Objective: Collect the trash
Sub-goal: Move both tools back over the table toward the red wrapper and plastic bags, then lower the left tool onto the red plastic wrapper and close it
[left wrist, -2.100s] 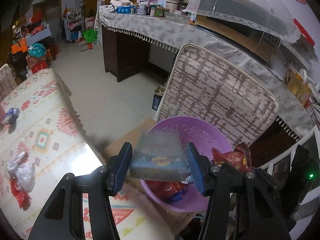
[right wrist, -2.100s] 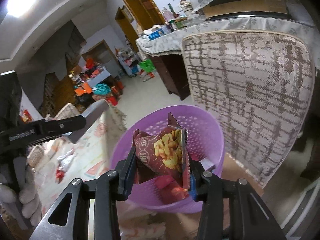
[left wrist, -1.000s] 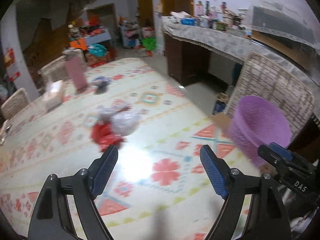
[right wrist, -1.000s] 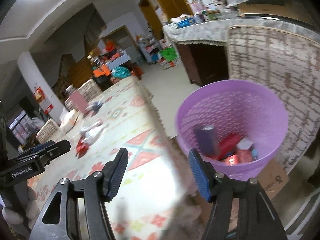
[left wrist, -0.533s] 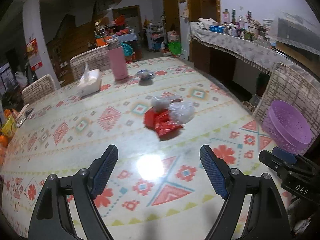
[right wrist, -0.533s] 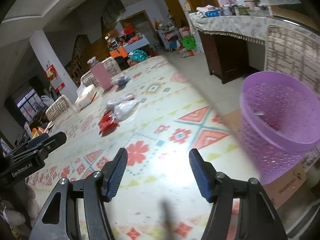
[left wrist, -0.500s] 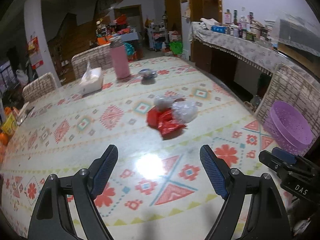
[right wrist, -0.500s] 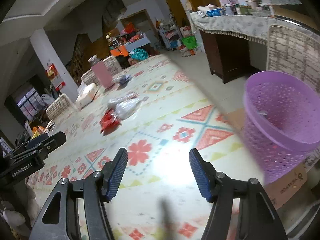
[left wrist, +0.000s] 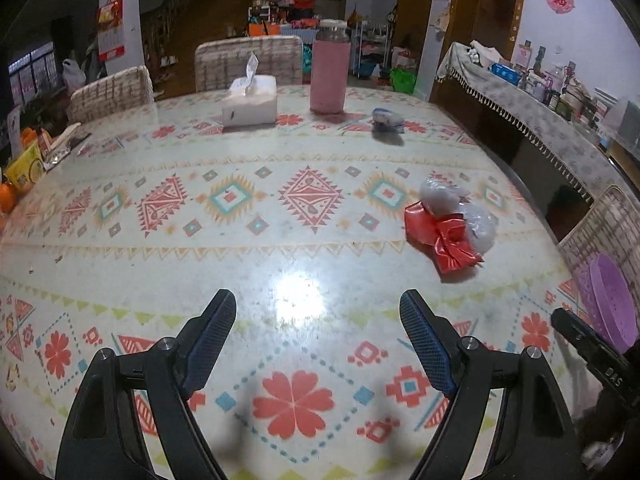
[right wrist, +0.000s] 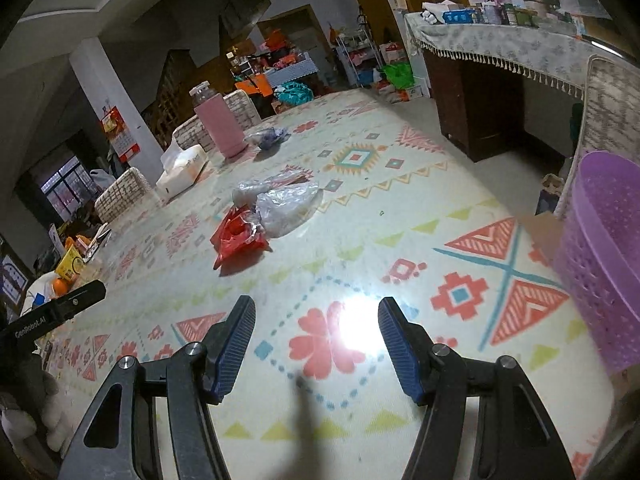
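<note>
A red crumpled wrapper lies on the patterned table with clear plastic bags against it, ahead and right of my open, empty left gripper. The same red wrapper and clear bags lie ahead and left of my open, empty right gripper. A small blue-white wrapper lies farther back; it also shows in the right wrist view. The purple trash basket stands off the table's right edge, also seen in the left wrist view.
A pink bottle and a tissue box stand at the table's far side. Snack packs and oranges sit at the far left edge. Chairs ring the table. A cloth-covered sideboard stands beyond the floor gap at right.
Both grippers dropped their wrappers into the purple basket, opened, and swung left and back over the table. The basket now sits at the right edge of both views.
</note>
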`<state>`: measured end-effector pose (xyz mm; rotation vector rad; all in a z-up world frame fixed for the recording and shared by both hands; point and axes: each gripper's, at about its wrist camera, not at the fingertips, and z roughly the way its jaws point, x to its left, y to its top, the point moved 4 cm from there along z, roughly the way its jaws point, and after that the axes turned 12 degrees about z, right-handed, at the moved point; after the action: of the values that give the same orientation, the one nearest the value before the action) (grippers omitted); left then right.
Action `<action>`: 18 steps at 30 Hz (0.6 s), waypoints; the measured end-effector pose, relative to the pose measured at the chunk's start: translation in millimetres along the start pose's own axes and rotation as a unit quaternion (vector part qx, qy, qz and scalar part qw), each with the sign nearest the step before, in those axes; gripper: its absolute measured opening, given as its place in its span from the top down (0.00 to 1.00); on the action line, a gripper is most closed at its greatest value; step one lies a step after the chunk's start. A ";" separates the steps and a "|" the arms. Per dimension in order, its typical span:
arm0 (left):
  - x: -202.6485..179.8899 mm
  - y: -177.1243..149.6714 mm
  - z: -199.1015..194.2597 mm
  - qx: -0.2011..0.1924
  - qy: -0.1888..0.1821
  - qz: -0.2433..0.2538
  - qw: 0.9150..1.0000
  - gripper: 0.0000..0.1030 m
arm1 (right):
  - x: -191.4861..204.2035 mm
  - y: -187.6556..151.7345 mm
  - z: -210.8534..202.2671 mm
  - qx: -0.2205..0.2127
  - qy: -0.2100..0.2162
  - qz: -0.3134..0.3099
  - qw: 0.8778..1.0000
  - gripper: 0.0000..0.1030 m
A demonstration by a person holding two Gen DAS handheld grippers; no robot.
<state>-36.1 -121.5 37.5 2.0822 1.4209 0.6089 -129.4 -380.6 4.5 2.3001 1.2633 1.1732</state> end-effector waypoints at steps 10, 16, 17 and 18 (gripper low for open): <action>-59.0 39.9 52.2 0.039 -0.045 0.046 0.997 0.19 | -6.2 4.4 -3.2 -0.009 0.043 0.025 0.999 0.29; -94.5 61.9 90.1 0.059 -0.036 0.087 0.994 0.19 | -3.5 5.1 -6.7 -0.019 0.056 0.022 0.998 0.28; -98.3 63.7 95.4 0.062 -0.035 0.092 0.993 0.19 | -3.0 5.5 -7.2 -0.021 0.059 0.021 0.998 0.28; -102.7 65.9 103.5 0.066 -0.031 0.098 0.992 0.19 | -2.9 5.6 -7.9 -0.022 0.061 0.021 0.998 0.28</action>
<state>40.2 -256.1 -3.5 2.3446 1.2618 0.5330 -132.9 -387.3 11.2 2.2636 1.2215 1.3619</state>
